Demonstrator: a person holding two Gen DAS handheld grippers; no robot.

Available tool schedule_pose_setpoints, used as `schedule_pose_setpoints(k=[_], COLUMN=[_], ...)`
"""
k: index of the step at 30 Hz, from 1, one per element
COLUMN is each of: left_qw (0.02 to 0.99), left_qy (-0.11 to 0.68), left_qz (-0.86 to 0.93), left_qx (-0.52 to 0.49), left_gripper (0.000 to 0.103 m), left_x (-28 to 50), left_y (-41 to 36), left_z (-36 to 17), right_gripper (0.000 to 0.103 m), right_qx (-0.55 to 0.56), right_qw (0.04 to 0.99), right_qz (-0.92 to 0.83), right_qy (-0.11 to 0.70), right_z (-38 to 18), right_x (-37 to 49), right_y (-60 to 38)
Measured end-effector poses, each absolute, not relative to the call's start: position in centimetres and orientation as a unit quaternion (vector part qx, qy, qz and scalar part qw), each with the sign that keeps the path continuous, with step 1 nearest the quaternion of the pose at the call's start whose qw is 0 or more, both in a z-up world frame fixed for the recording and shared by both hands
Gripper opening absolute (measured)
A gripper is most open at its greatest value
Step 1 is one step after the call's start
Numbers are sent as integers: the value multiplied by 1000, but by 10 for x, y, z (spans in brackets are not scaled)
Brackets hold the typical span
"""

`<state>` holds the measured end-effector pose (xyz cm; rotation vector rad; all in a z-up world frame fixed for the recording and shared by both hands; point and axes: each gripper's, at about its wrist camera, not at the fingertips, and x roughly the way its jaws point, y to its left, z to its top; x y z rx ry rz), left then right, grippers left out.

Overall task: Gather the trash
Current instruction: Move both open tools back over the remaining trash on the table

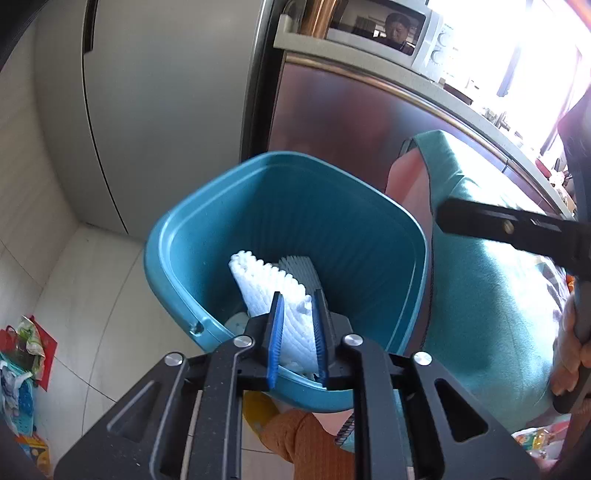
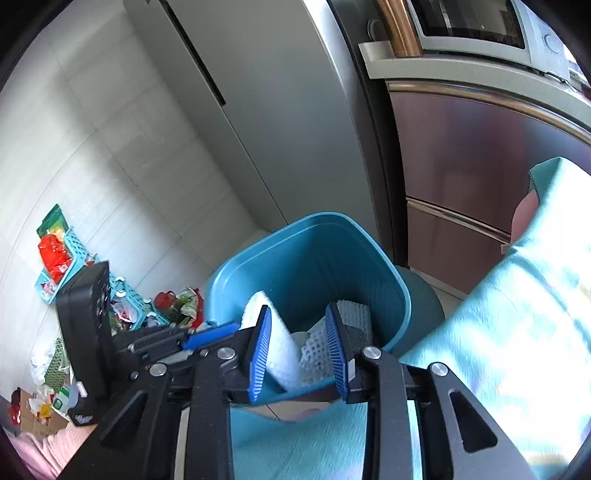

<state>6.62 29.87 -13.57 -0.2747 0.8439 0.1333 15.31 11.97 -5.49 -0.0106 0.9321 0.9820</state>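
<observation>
A blue trash bin (image 1: 288, 206) stands on the tiled floor; it also shows in the right wrist view (image 2: 314, 258). My left gripper (image 1: 298, 332) hangs over its near rim, shut on a white foam sheet (image 1: 266, 288) that reaches down into the bin. A grey ribbed foam piece (image 1: 299, 267) leans behind it. My right gripper (image 2: 299, 354) is over the same rim, open, with a white foam net (image 2: 314, 352) lying loose between its fingers and the white sheet (image 2: 282, 350) beyond. One blue finger (image 2: 210, 338) of the left gripper reaches in from the left.
A grey fridge (image 1: 166, 110) and a steel cabinet front (image 1: 332, 122) stand behind the bin, a microwave (image 2: 472, 26) above. A teal cloth (image 1: 487, 295) lies right of it. Baskets and wrappers (image 2: 62, 254) litter the floor at left. A hand (image 1: 569, 350) holds the other tool.
</observation>
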Motion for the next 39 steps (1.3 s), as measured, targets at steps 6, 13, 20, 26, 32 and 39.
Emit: schedule_pose_setpoints(k=[6,13,20,26,32,39], left_qw=[914,924,939,942,930,906], left_qy=[380,361,334,317,315,328], left_qz=[72,55,-7,-92,-184,-268], left_qx=[-121,-115,-88,-62,-37,1], left_gripper=[25,25,34,37,39,40], left_x=[63,60,53,54,61,62], left_y=[294,280,240,182,105,17], left_z=[-115,-94,-66,-48,-42,-50], right_gripper=[30,36,39,42,42,42], right_qx=[2,14,29,47,60,87], right_qw=[786,798,821,852,889,912], right_qz=[460,465,452,405,318,219], right_qy=[414,384,348,329,324,334], right_z=[-44,-25,-7,0,-4,-20], right_x=[139,122,105,96,89,79], right_y=[96,63,16,-44,-112,-189])
